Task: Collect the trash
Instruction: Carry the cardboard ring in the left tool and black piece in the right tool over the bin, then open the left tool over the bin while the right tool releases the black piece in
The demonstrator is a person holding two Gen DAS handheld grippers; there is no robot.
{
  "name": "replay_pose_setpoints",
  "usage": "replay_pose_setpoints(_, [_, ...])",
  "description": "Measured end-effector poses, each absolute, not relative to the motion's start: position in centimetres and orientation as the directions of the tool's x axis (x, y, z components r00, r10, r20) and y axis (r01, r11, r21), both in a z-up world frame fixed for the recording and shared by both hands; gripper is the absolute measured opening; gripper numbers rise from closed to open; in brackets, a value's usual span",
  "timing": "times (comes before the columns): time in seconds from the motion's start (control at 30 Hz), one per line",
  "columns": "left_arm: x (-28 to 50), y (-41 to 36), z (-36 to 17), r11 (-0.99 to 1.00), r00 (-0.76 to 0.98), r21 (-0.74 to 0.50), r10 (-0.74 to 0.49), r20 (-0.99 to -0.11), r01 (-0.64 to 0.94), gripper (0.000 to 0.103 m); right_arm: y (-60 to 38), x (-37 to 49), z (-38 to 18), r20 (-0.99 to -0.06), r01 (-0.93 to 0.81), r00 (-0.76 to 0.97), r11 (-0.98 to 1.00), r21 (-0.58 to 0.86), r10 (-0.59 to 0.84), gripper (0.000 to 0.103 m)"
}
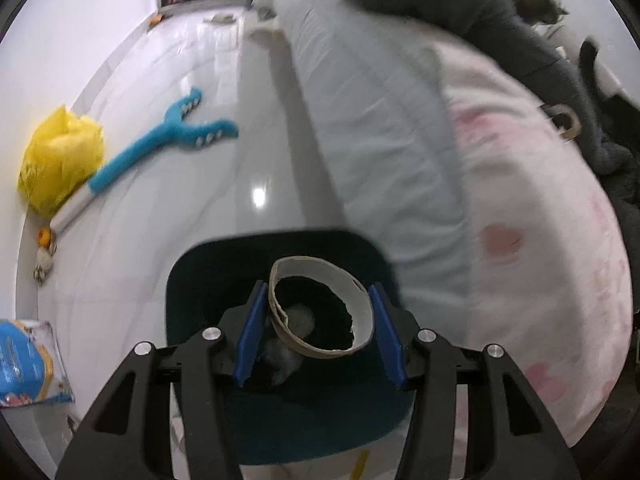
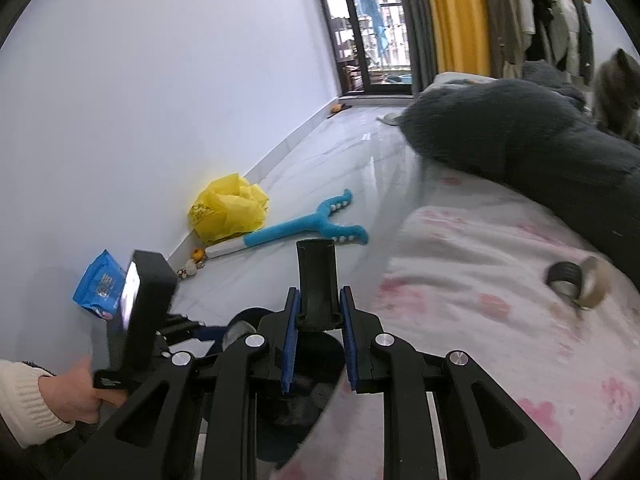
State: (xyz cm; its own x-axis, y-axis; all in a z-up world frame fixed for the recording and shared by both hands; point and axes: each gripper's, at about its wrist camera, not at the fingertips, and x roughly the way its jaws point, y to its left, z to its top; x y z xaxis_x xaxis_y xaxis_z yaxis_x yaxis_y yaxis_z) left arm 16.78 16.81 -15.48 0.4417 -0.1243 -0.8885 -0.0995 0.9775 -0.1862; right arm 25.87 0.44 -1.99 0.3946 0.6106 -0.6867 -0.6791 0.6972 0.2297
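while the left gripper (image 1: 318,326) hangs over the open bin (image 1: 192,280), its blue pads pinch a torn cardboard ring (image 1: 320,312), an empty tape core by the look of it, one pad on each side of the band. the ring sits right above the bin's dark mouth, where something pale already lies at the bottom, so i judge this grip is only there to carry the scrap to the drop point and a release should let it fall in.

the right gripper (image 2: 319,316) is pressed together on a black handle (image 2: 316,280) that stands up between its pads; it seems to belong to the bin or dustpan below, held to keep the container steady and near the bed (image 2: 480,320). whether it is one piece with the bin i cannot tell.

a second ring (image 2: 580,282) lies on the pink-flowered cover, well apart from both grippers, likely the next pick. a yellow bag (image 1: 60,160) and a blue toy (image 1: 160,136) rest on the floor by the wall. a cat (image 1: 536,0) sits on the bed's far side, a thing to mind.
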Motion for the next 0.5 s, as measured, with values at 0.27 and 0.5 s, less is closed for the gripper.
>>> replay_pose_setpoints(0.27, [15.2,19.3,-19.3,0.97,0.323,-0.203,-0.152,-0.934,-0.132,0.054,4.8,25.1,-3.2,-0.708,-0.713,0.347,0.664,0.227,0.615,0.02])
replay_pose_setpoints(0.5, [14.2,20.7,-21.1,0.962,0.237,-0.226,-0.187,-0.953,-0.152,0.06,8.1,24.6,-4.8,-0.732,-0.733,0.31,0.643,0.222,0.607,0.02])
